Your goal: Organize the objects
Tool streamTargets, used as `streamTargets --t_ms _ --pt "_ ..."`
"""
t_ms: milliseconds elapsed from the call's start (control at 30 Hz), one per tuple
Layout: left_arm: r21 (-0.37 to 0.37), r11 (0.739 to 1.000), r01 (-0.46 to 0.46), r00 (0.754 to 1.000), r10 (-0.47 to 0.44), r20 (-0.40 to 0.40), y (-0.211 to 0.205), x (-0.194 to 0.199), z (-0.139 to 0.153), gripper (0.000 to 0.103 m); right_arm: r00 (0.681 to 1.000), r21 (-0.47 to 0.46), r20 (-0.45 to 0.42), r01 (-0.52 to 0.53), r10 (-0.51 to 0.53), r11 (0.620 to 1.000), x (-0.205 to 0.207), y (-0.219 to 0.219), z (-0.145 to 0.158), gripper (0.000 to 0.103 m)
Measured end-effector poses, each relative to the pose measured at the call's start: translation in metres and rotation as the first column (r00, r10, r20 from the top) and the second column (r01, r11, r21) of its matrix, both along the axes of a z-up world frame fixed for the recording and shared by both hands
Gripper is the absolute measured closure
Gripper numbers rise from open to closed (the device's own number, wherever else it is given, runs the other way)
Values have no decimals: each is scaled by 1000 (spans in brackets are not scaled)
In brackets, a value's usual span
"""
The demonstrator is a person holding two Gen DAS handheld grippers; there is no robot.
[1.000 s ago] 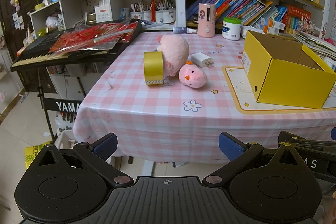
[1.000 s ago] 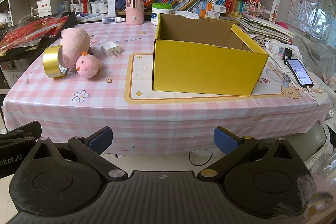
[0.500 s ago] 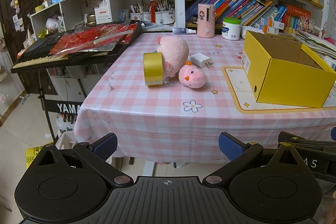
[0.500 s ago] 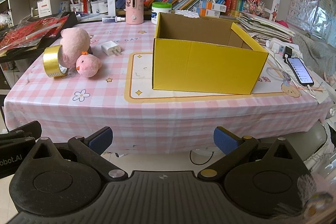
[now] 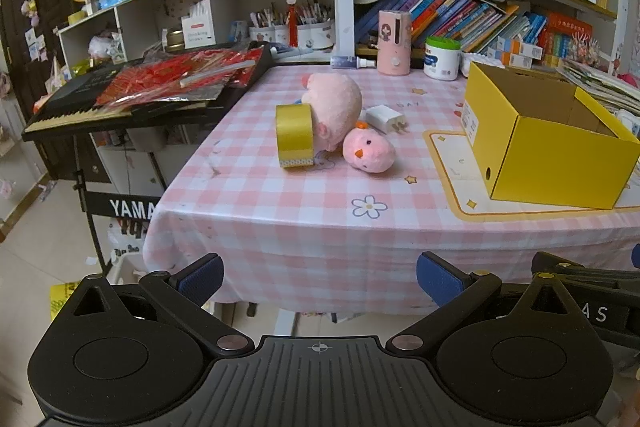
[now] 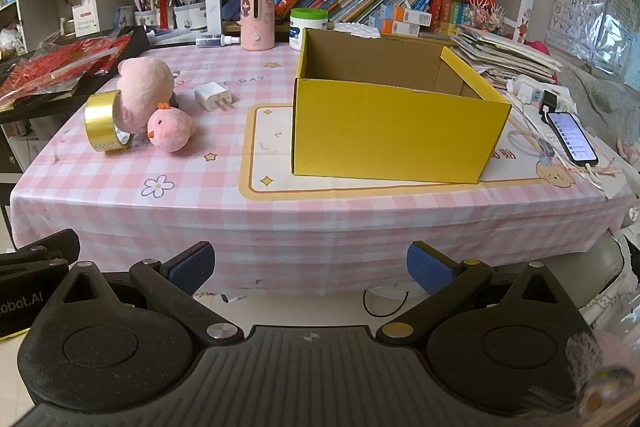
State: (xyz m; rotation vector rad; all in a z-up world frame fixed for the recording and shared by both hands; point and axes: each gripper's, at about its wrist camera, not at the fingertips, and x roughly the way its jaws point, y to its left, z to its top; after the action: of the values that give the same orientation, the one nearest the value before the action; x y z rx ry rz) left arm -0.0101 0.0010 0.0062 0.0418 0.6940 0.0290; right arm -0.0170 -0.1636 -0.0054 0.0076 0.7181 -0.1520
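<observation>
Left gripper and right gripper both spread wide and holding nothing, short of the table, gold tape roll touching big pink plush, pink chick beside, white charger behind, open yellow box to the right

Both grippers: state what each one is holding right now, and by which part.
Nothing is held. The left gripper and the right gripper are both open with nothing between the fingers, short of the table's near edge.
</observation>
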Motion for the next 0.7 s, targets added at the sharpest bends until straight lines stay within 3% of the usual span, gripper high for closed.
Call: streamTargets --t_ms 700 --pt "-5 1000 15 1000 -15 17 10 11 4 0 1000 1 9 1 -1 1000 10 9 3 0"
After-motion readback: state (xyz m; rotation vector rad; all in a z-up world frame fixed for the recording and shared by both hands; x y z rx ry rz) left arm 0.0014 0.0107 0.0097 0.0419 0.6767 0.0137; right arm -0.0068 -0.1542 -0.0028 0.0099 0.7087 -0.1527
